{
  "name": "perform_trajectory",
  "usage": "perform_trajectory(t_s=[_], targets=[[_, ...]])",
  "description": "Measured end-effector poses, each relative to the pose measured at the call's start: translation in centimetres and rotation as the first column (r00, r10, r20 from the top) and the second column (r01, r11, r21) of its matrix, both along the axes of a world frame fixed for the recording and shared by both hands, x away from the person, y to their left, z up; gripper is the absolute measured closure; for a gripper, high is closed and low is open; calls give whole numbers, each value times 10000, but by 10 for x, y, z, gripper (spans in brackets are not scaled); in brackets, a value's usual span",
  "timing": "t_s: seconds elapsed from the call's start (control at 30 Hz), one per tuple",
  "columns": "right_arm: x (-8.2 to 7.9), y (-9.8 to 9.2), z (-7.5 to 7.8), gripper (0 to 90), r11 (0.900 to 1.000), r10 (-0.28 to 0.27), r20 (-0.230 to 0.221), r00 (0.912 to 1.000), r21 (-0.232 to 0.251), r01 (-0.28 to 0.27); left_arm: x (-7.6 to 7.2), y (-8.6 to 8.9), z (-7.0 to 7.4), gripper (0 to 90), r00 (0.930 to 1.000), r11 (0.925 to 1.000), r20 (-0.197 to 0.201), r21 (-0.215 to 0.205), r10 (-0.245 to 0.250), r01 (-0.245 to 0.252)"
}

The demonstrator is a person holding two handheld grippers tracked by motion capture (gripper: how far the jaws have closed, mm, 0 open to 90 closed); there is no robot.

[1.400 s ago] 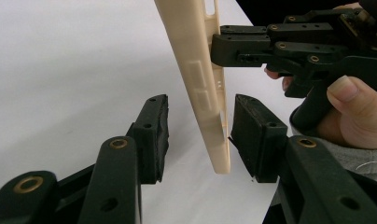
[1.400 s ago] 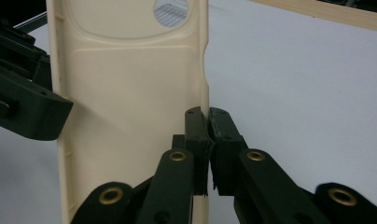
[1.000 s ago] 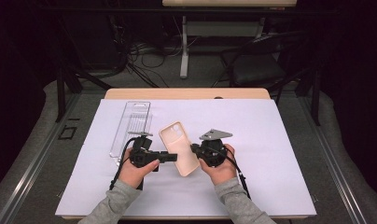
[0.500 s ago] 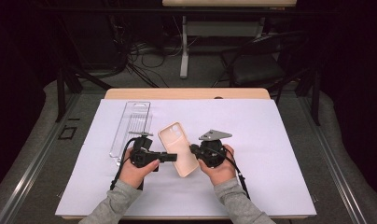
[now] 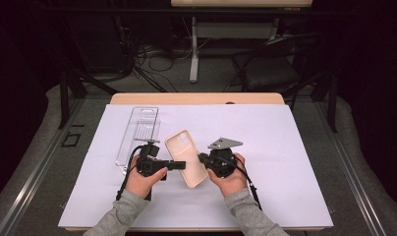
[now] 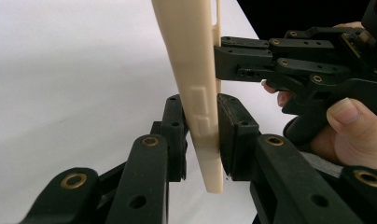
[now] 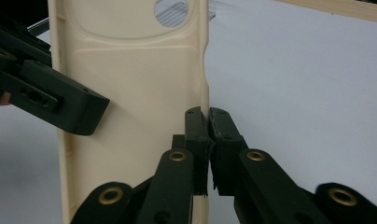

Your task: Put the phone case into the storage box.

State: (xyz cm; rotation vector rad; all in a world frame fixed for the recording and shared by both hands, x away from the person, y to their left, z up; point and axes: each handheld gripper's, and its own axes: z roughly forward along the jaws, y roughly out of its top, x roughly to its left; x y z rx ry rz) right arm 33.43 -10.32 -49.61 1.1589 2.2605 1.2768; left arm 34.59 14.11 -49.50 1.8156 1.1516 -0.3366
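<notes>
Right now I am holding the cream phone case (image 5: 186, 158) above the white sheet (image 5: 295, 147) between both tools. My left gripper (image 6: 201, 135) has just been closing, and its pads are pressing on the case's left edge. My right gripper (image 7: 208, 140) is clamping the thin wall on the opposite long edge. A clear plastic tray (image 5: 137, 135) is lying just beside my left hand (image 5: 142, 179).

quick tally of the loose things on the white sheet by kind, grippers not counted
beige phone case: 1
clear plastic package: 1
total: 2
</notes>
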Motion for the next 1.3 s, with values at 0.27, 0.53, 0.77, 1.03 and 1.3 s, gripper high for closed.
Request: perform_trajectory(t_s=[0.27, 0.53, 0.77, 1.03, 1.3], targets=[[0, 0, 0, 874, 10000, -9, -49, 10000, 61, 9, 0, 0, 0, 756, 9998, 9999, -128, -73, 128, -129], [0, 1, -1, 874, 10000, 0, -14, 10000, 60, 0, -1, 0, -1, 763, 9989, 9991, -364, -277, 310, -320], [0, 1, -2, 873, 10000, 8, -49, 10000, 61, -8, -1, 0, -2, 777, 9980, 9987, -486, -293, 400, -415], [-1, 1, -2, 873, 10000, 20, -57, 10000, 47, -19, 0, 1, -2, 790, 9973, 9986, -643, -368, 358, -382], [-1, 1, -2, 873, 10000, 23, -11, 10000, 59, -22, 0, 2, -3, 793, 9966, 9982, -718, -410, 401, -431]])
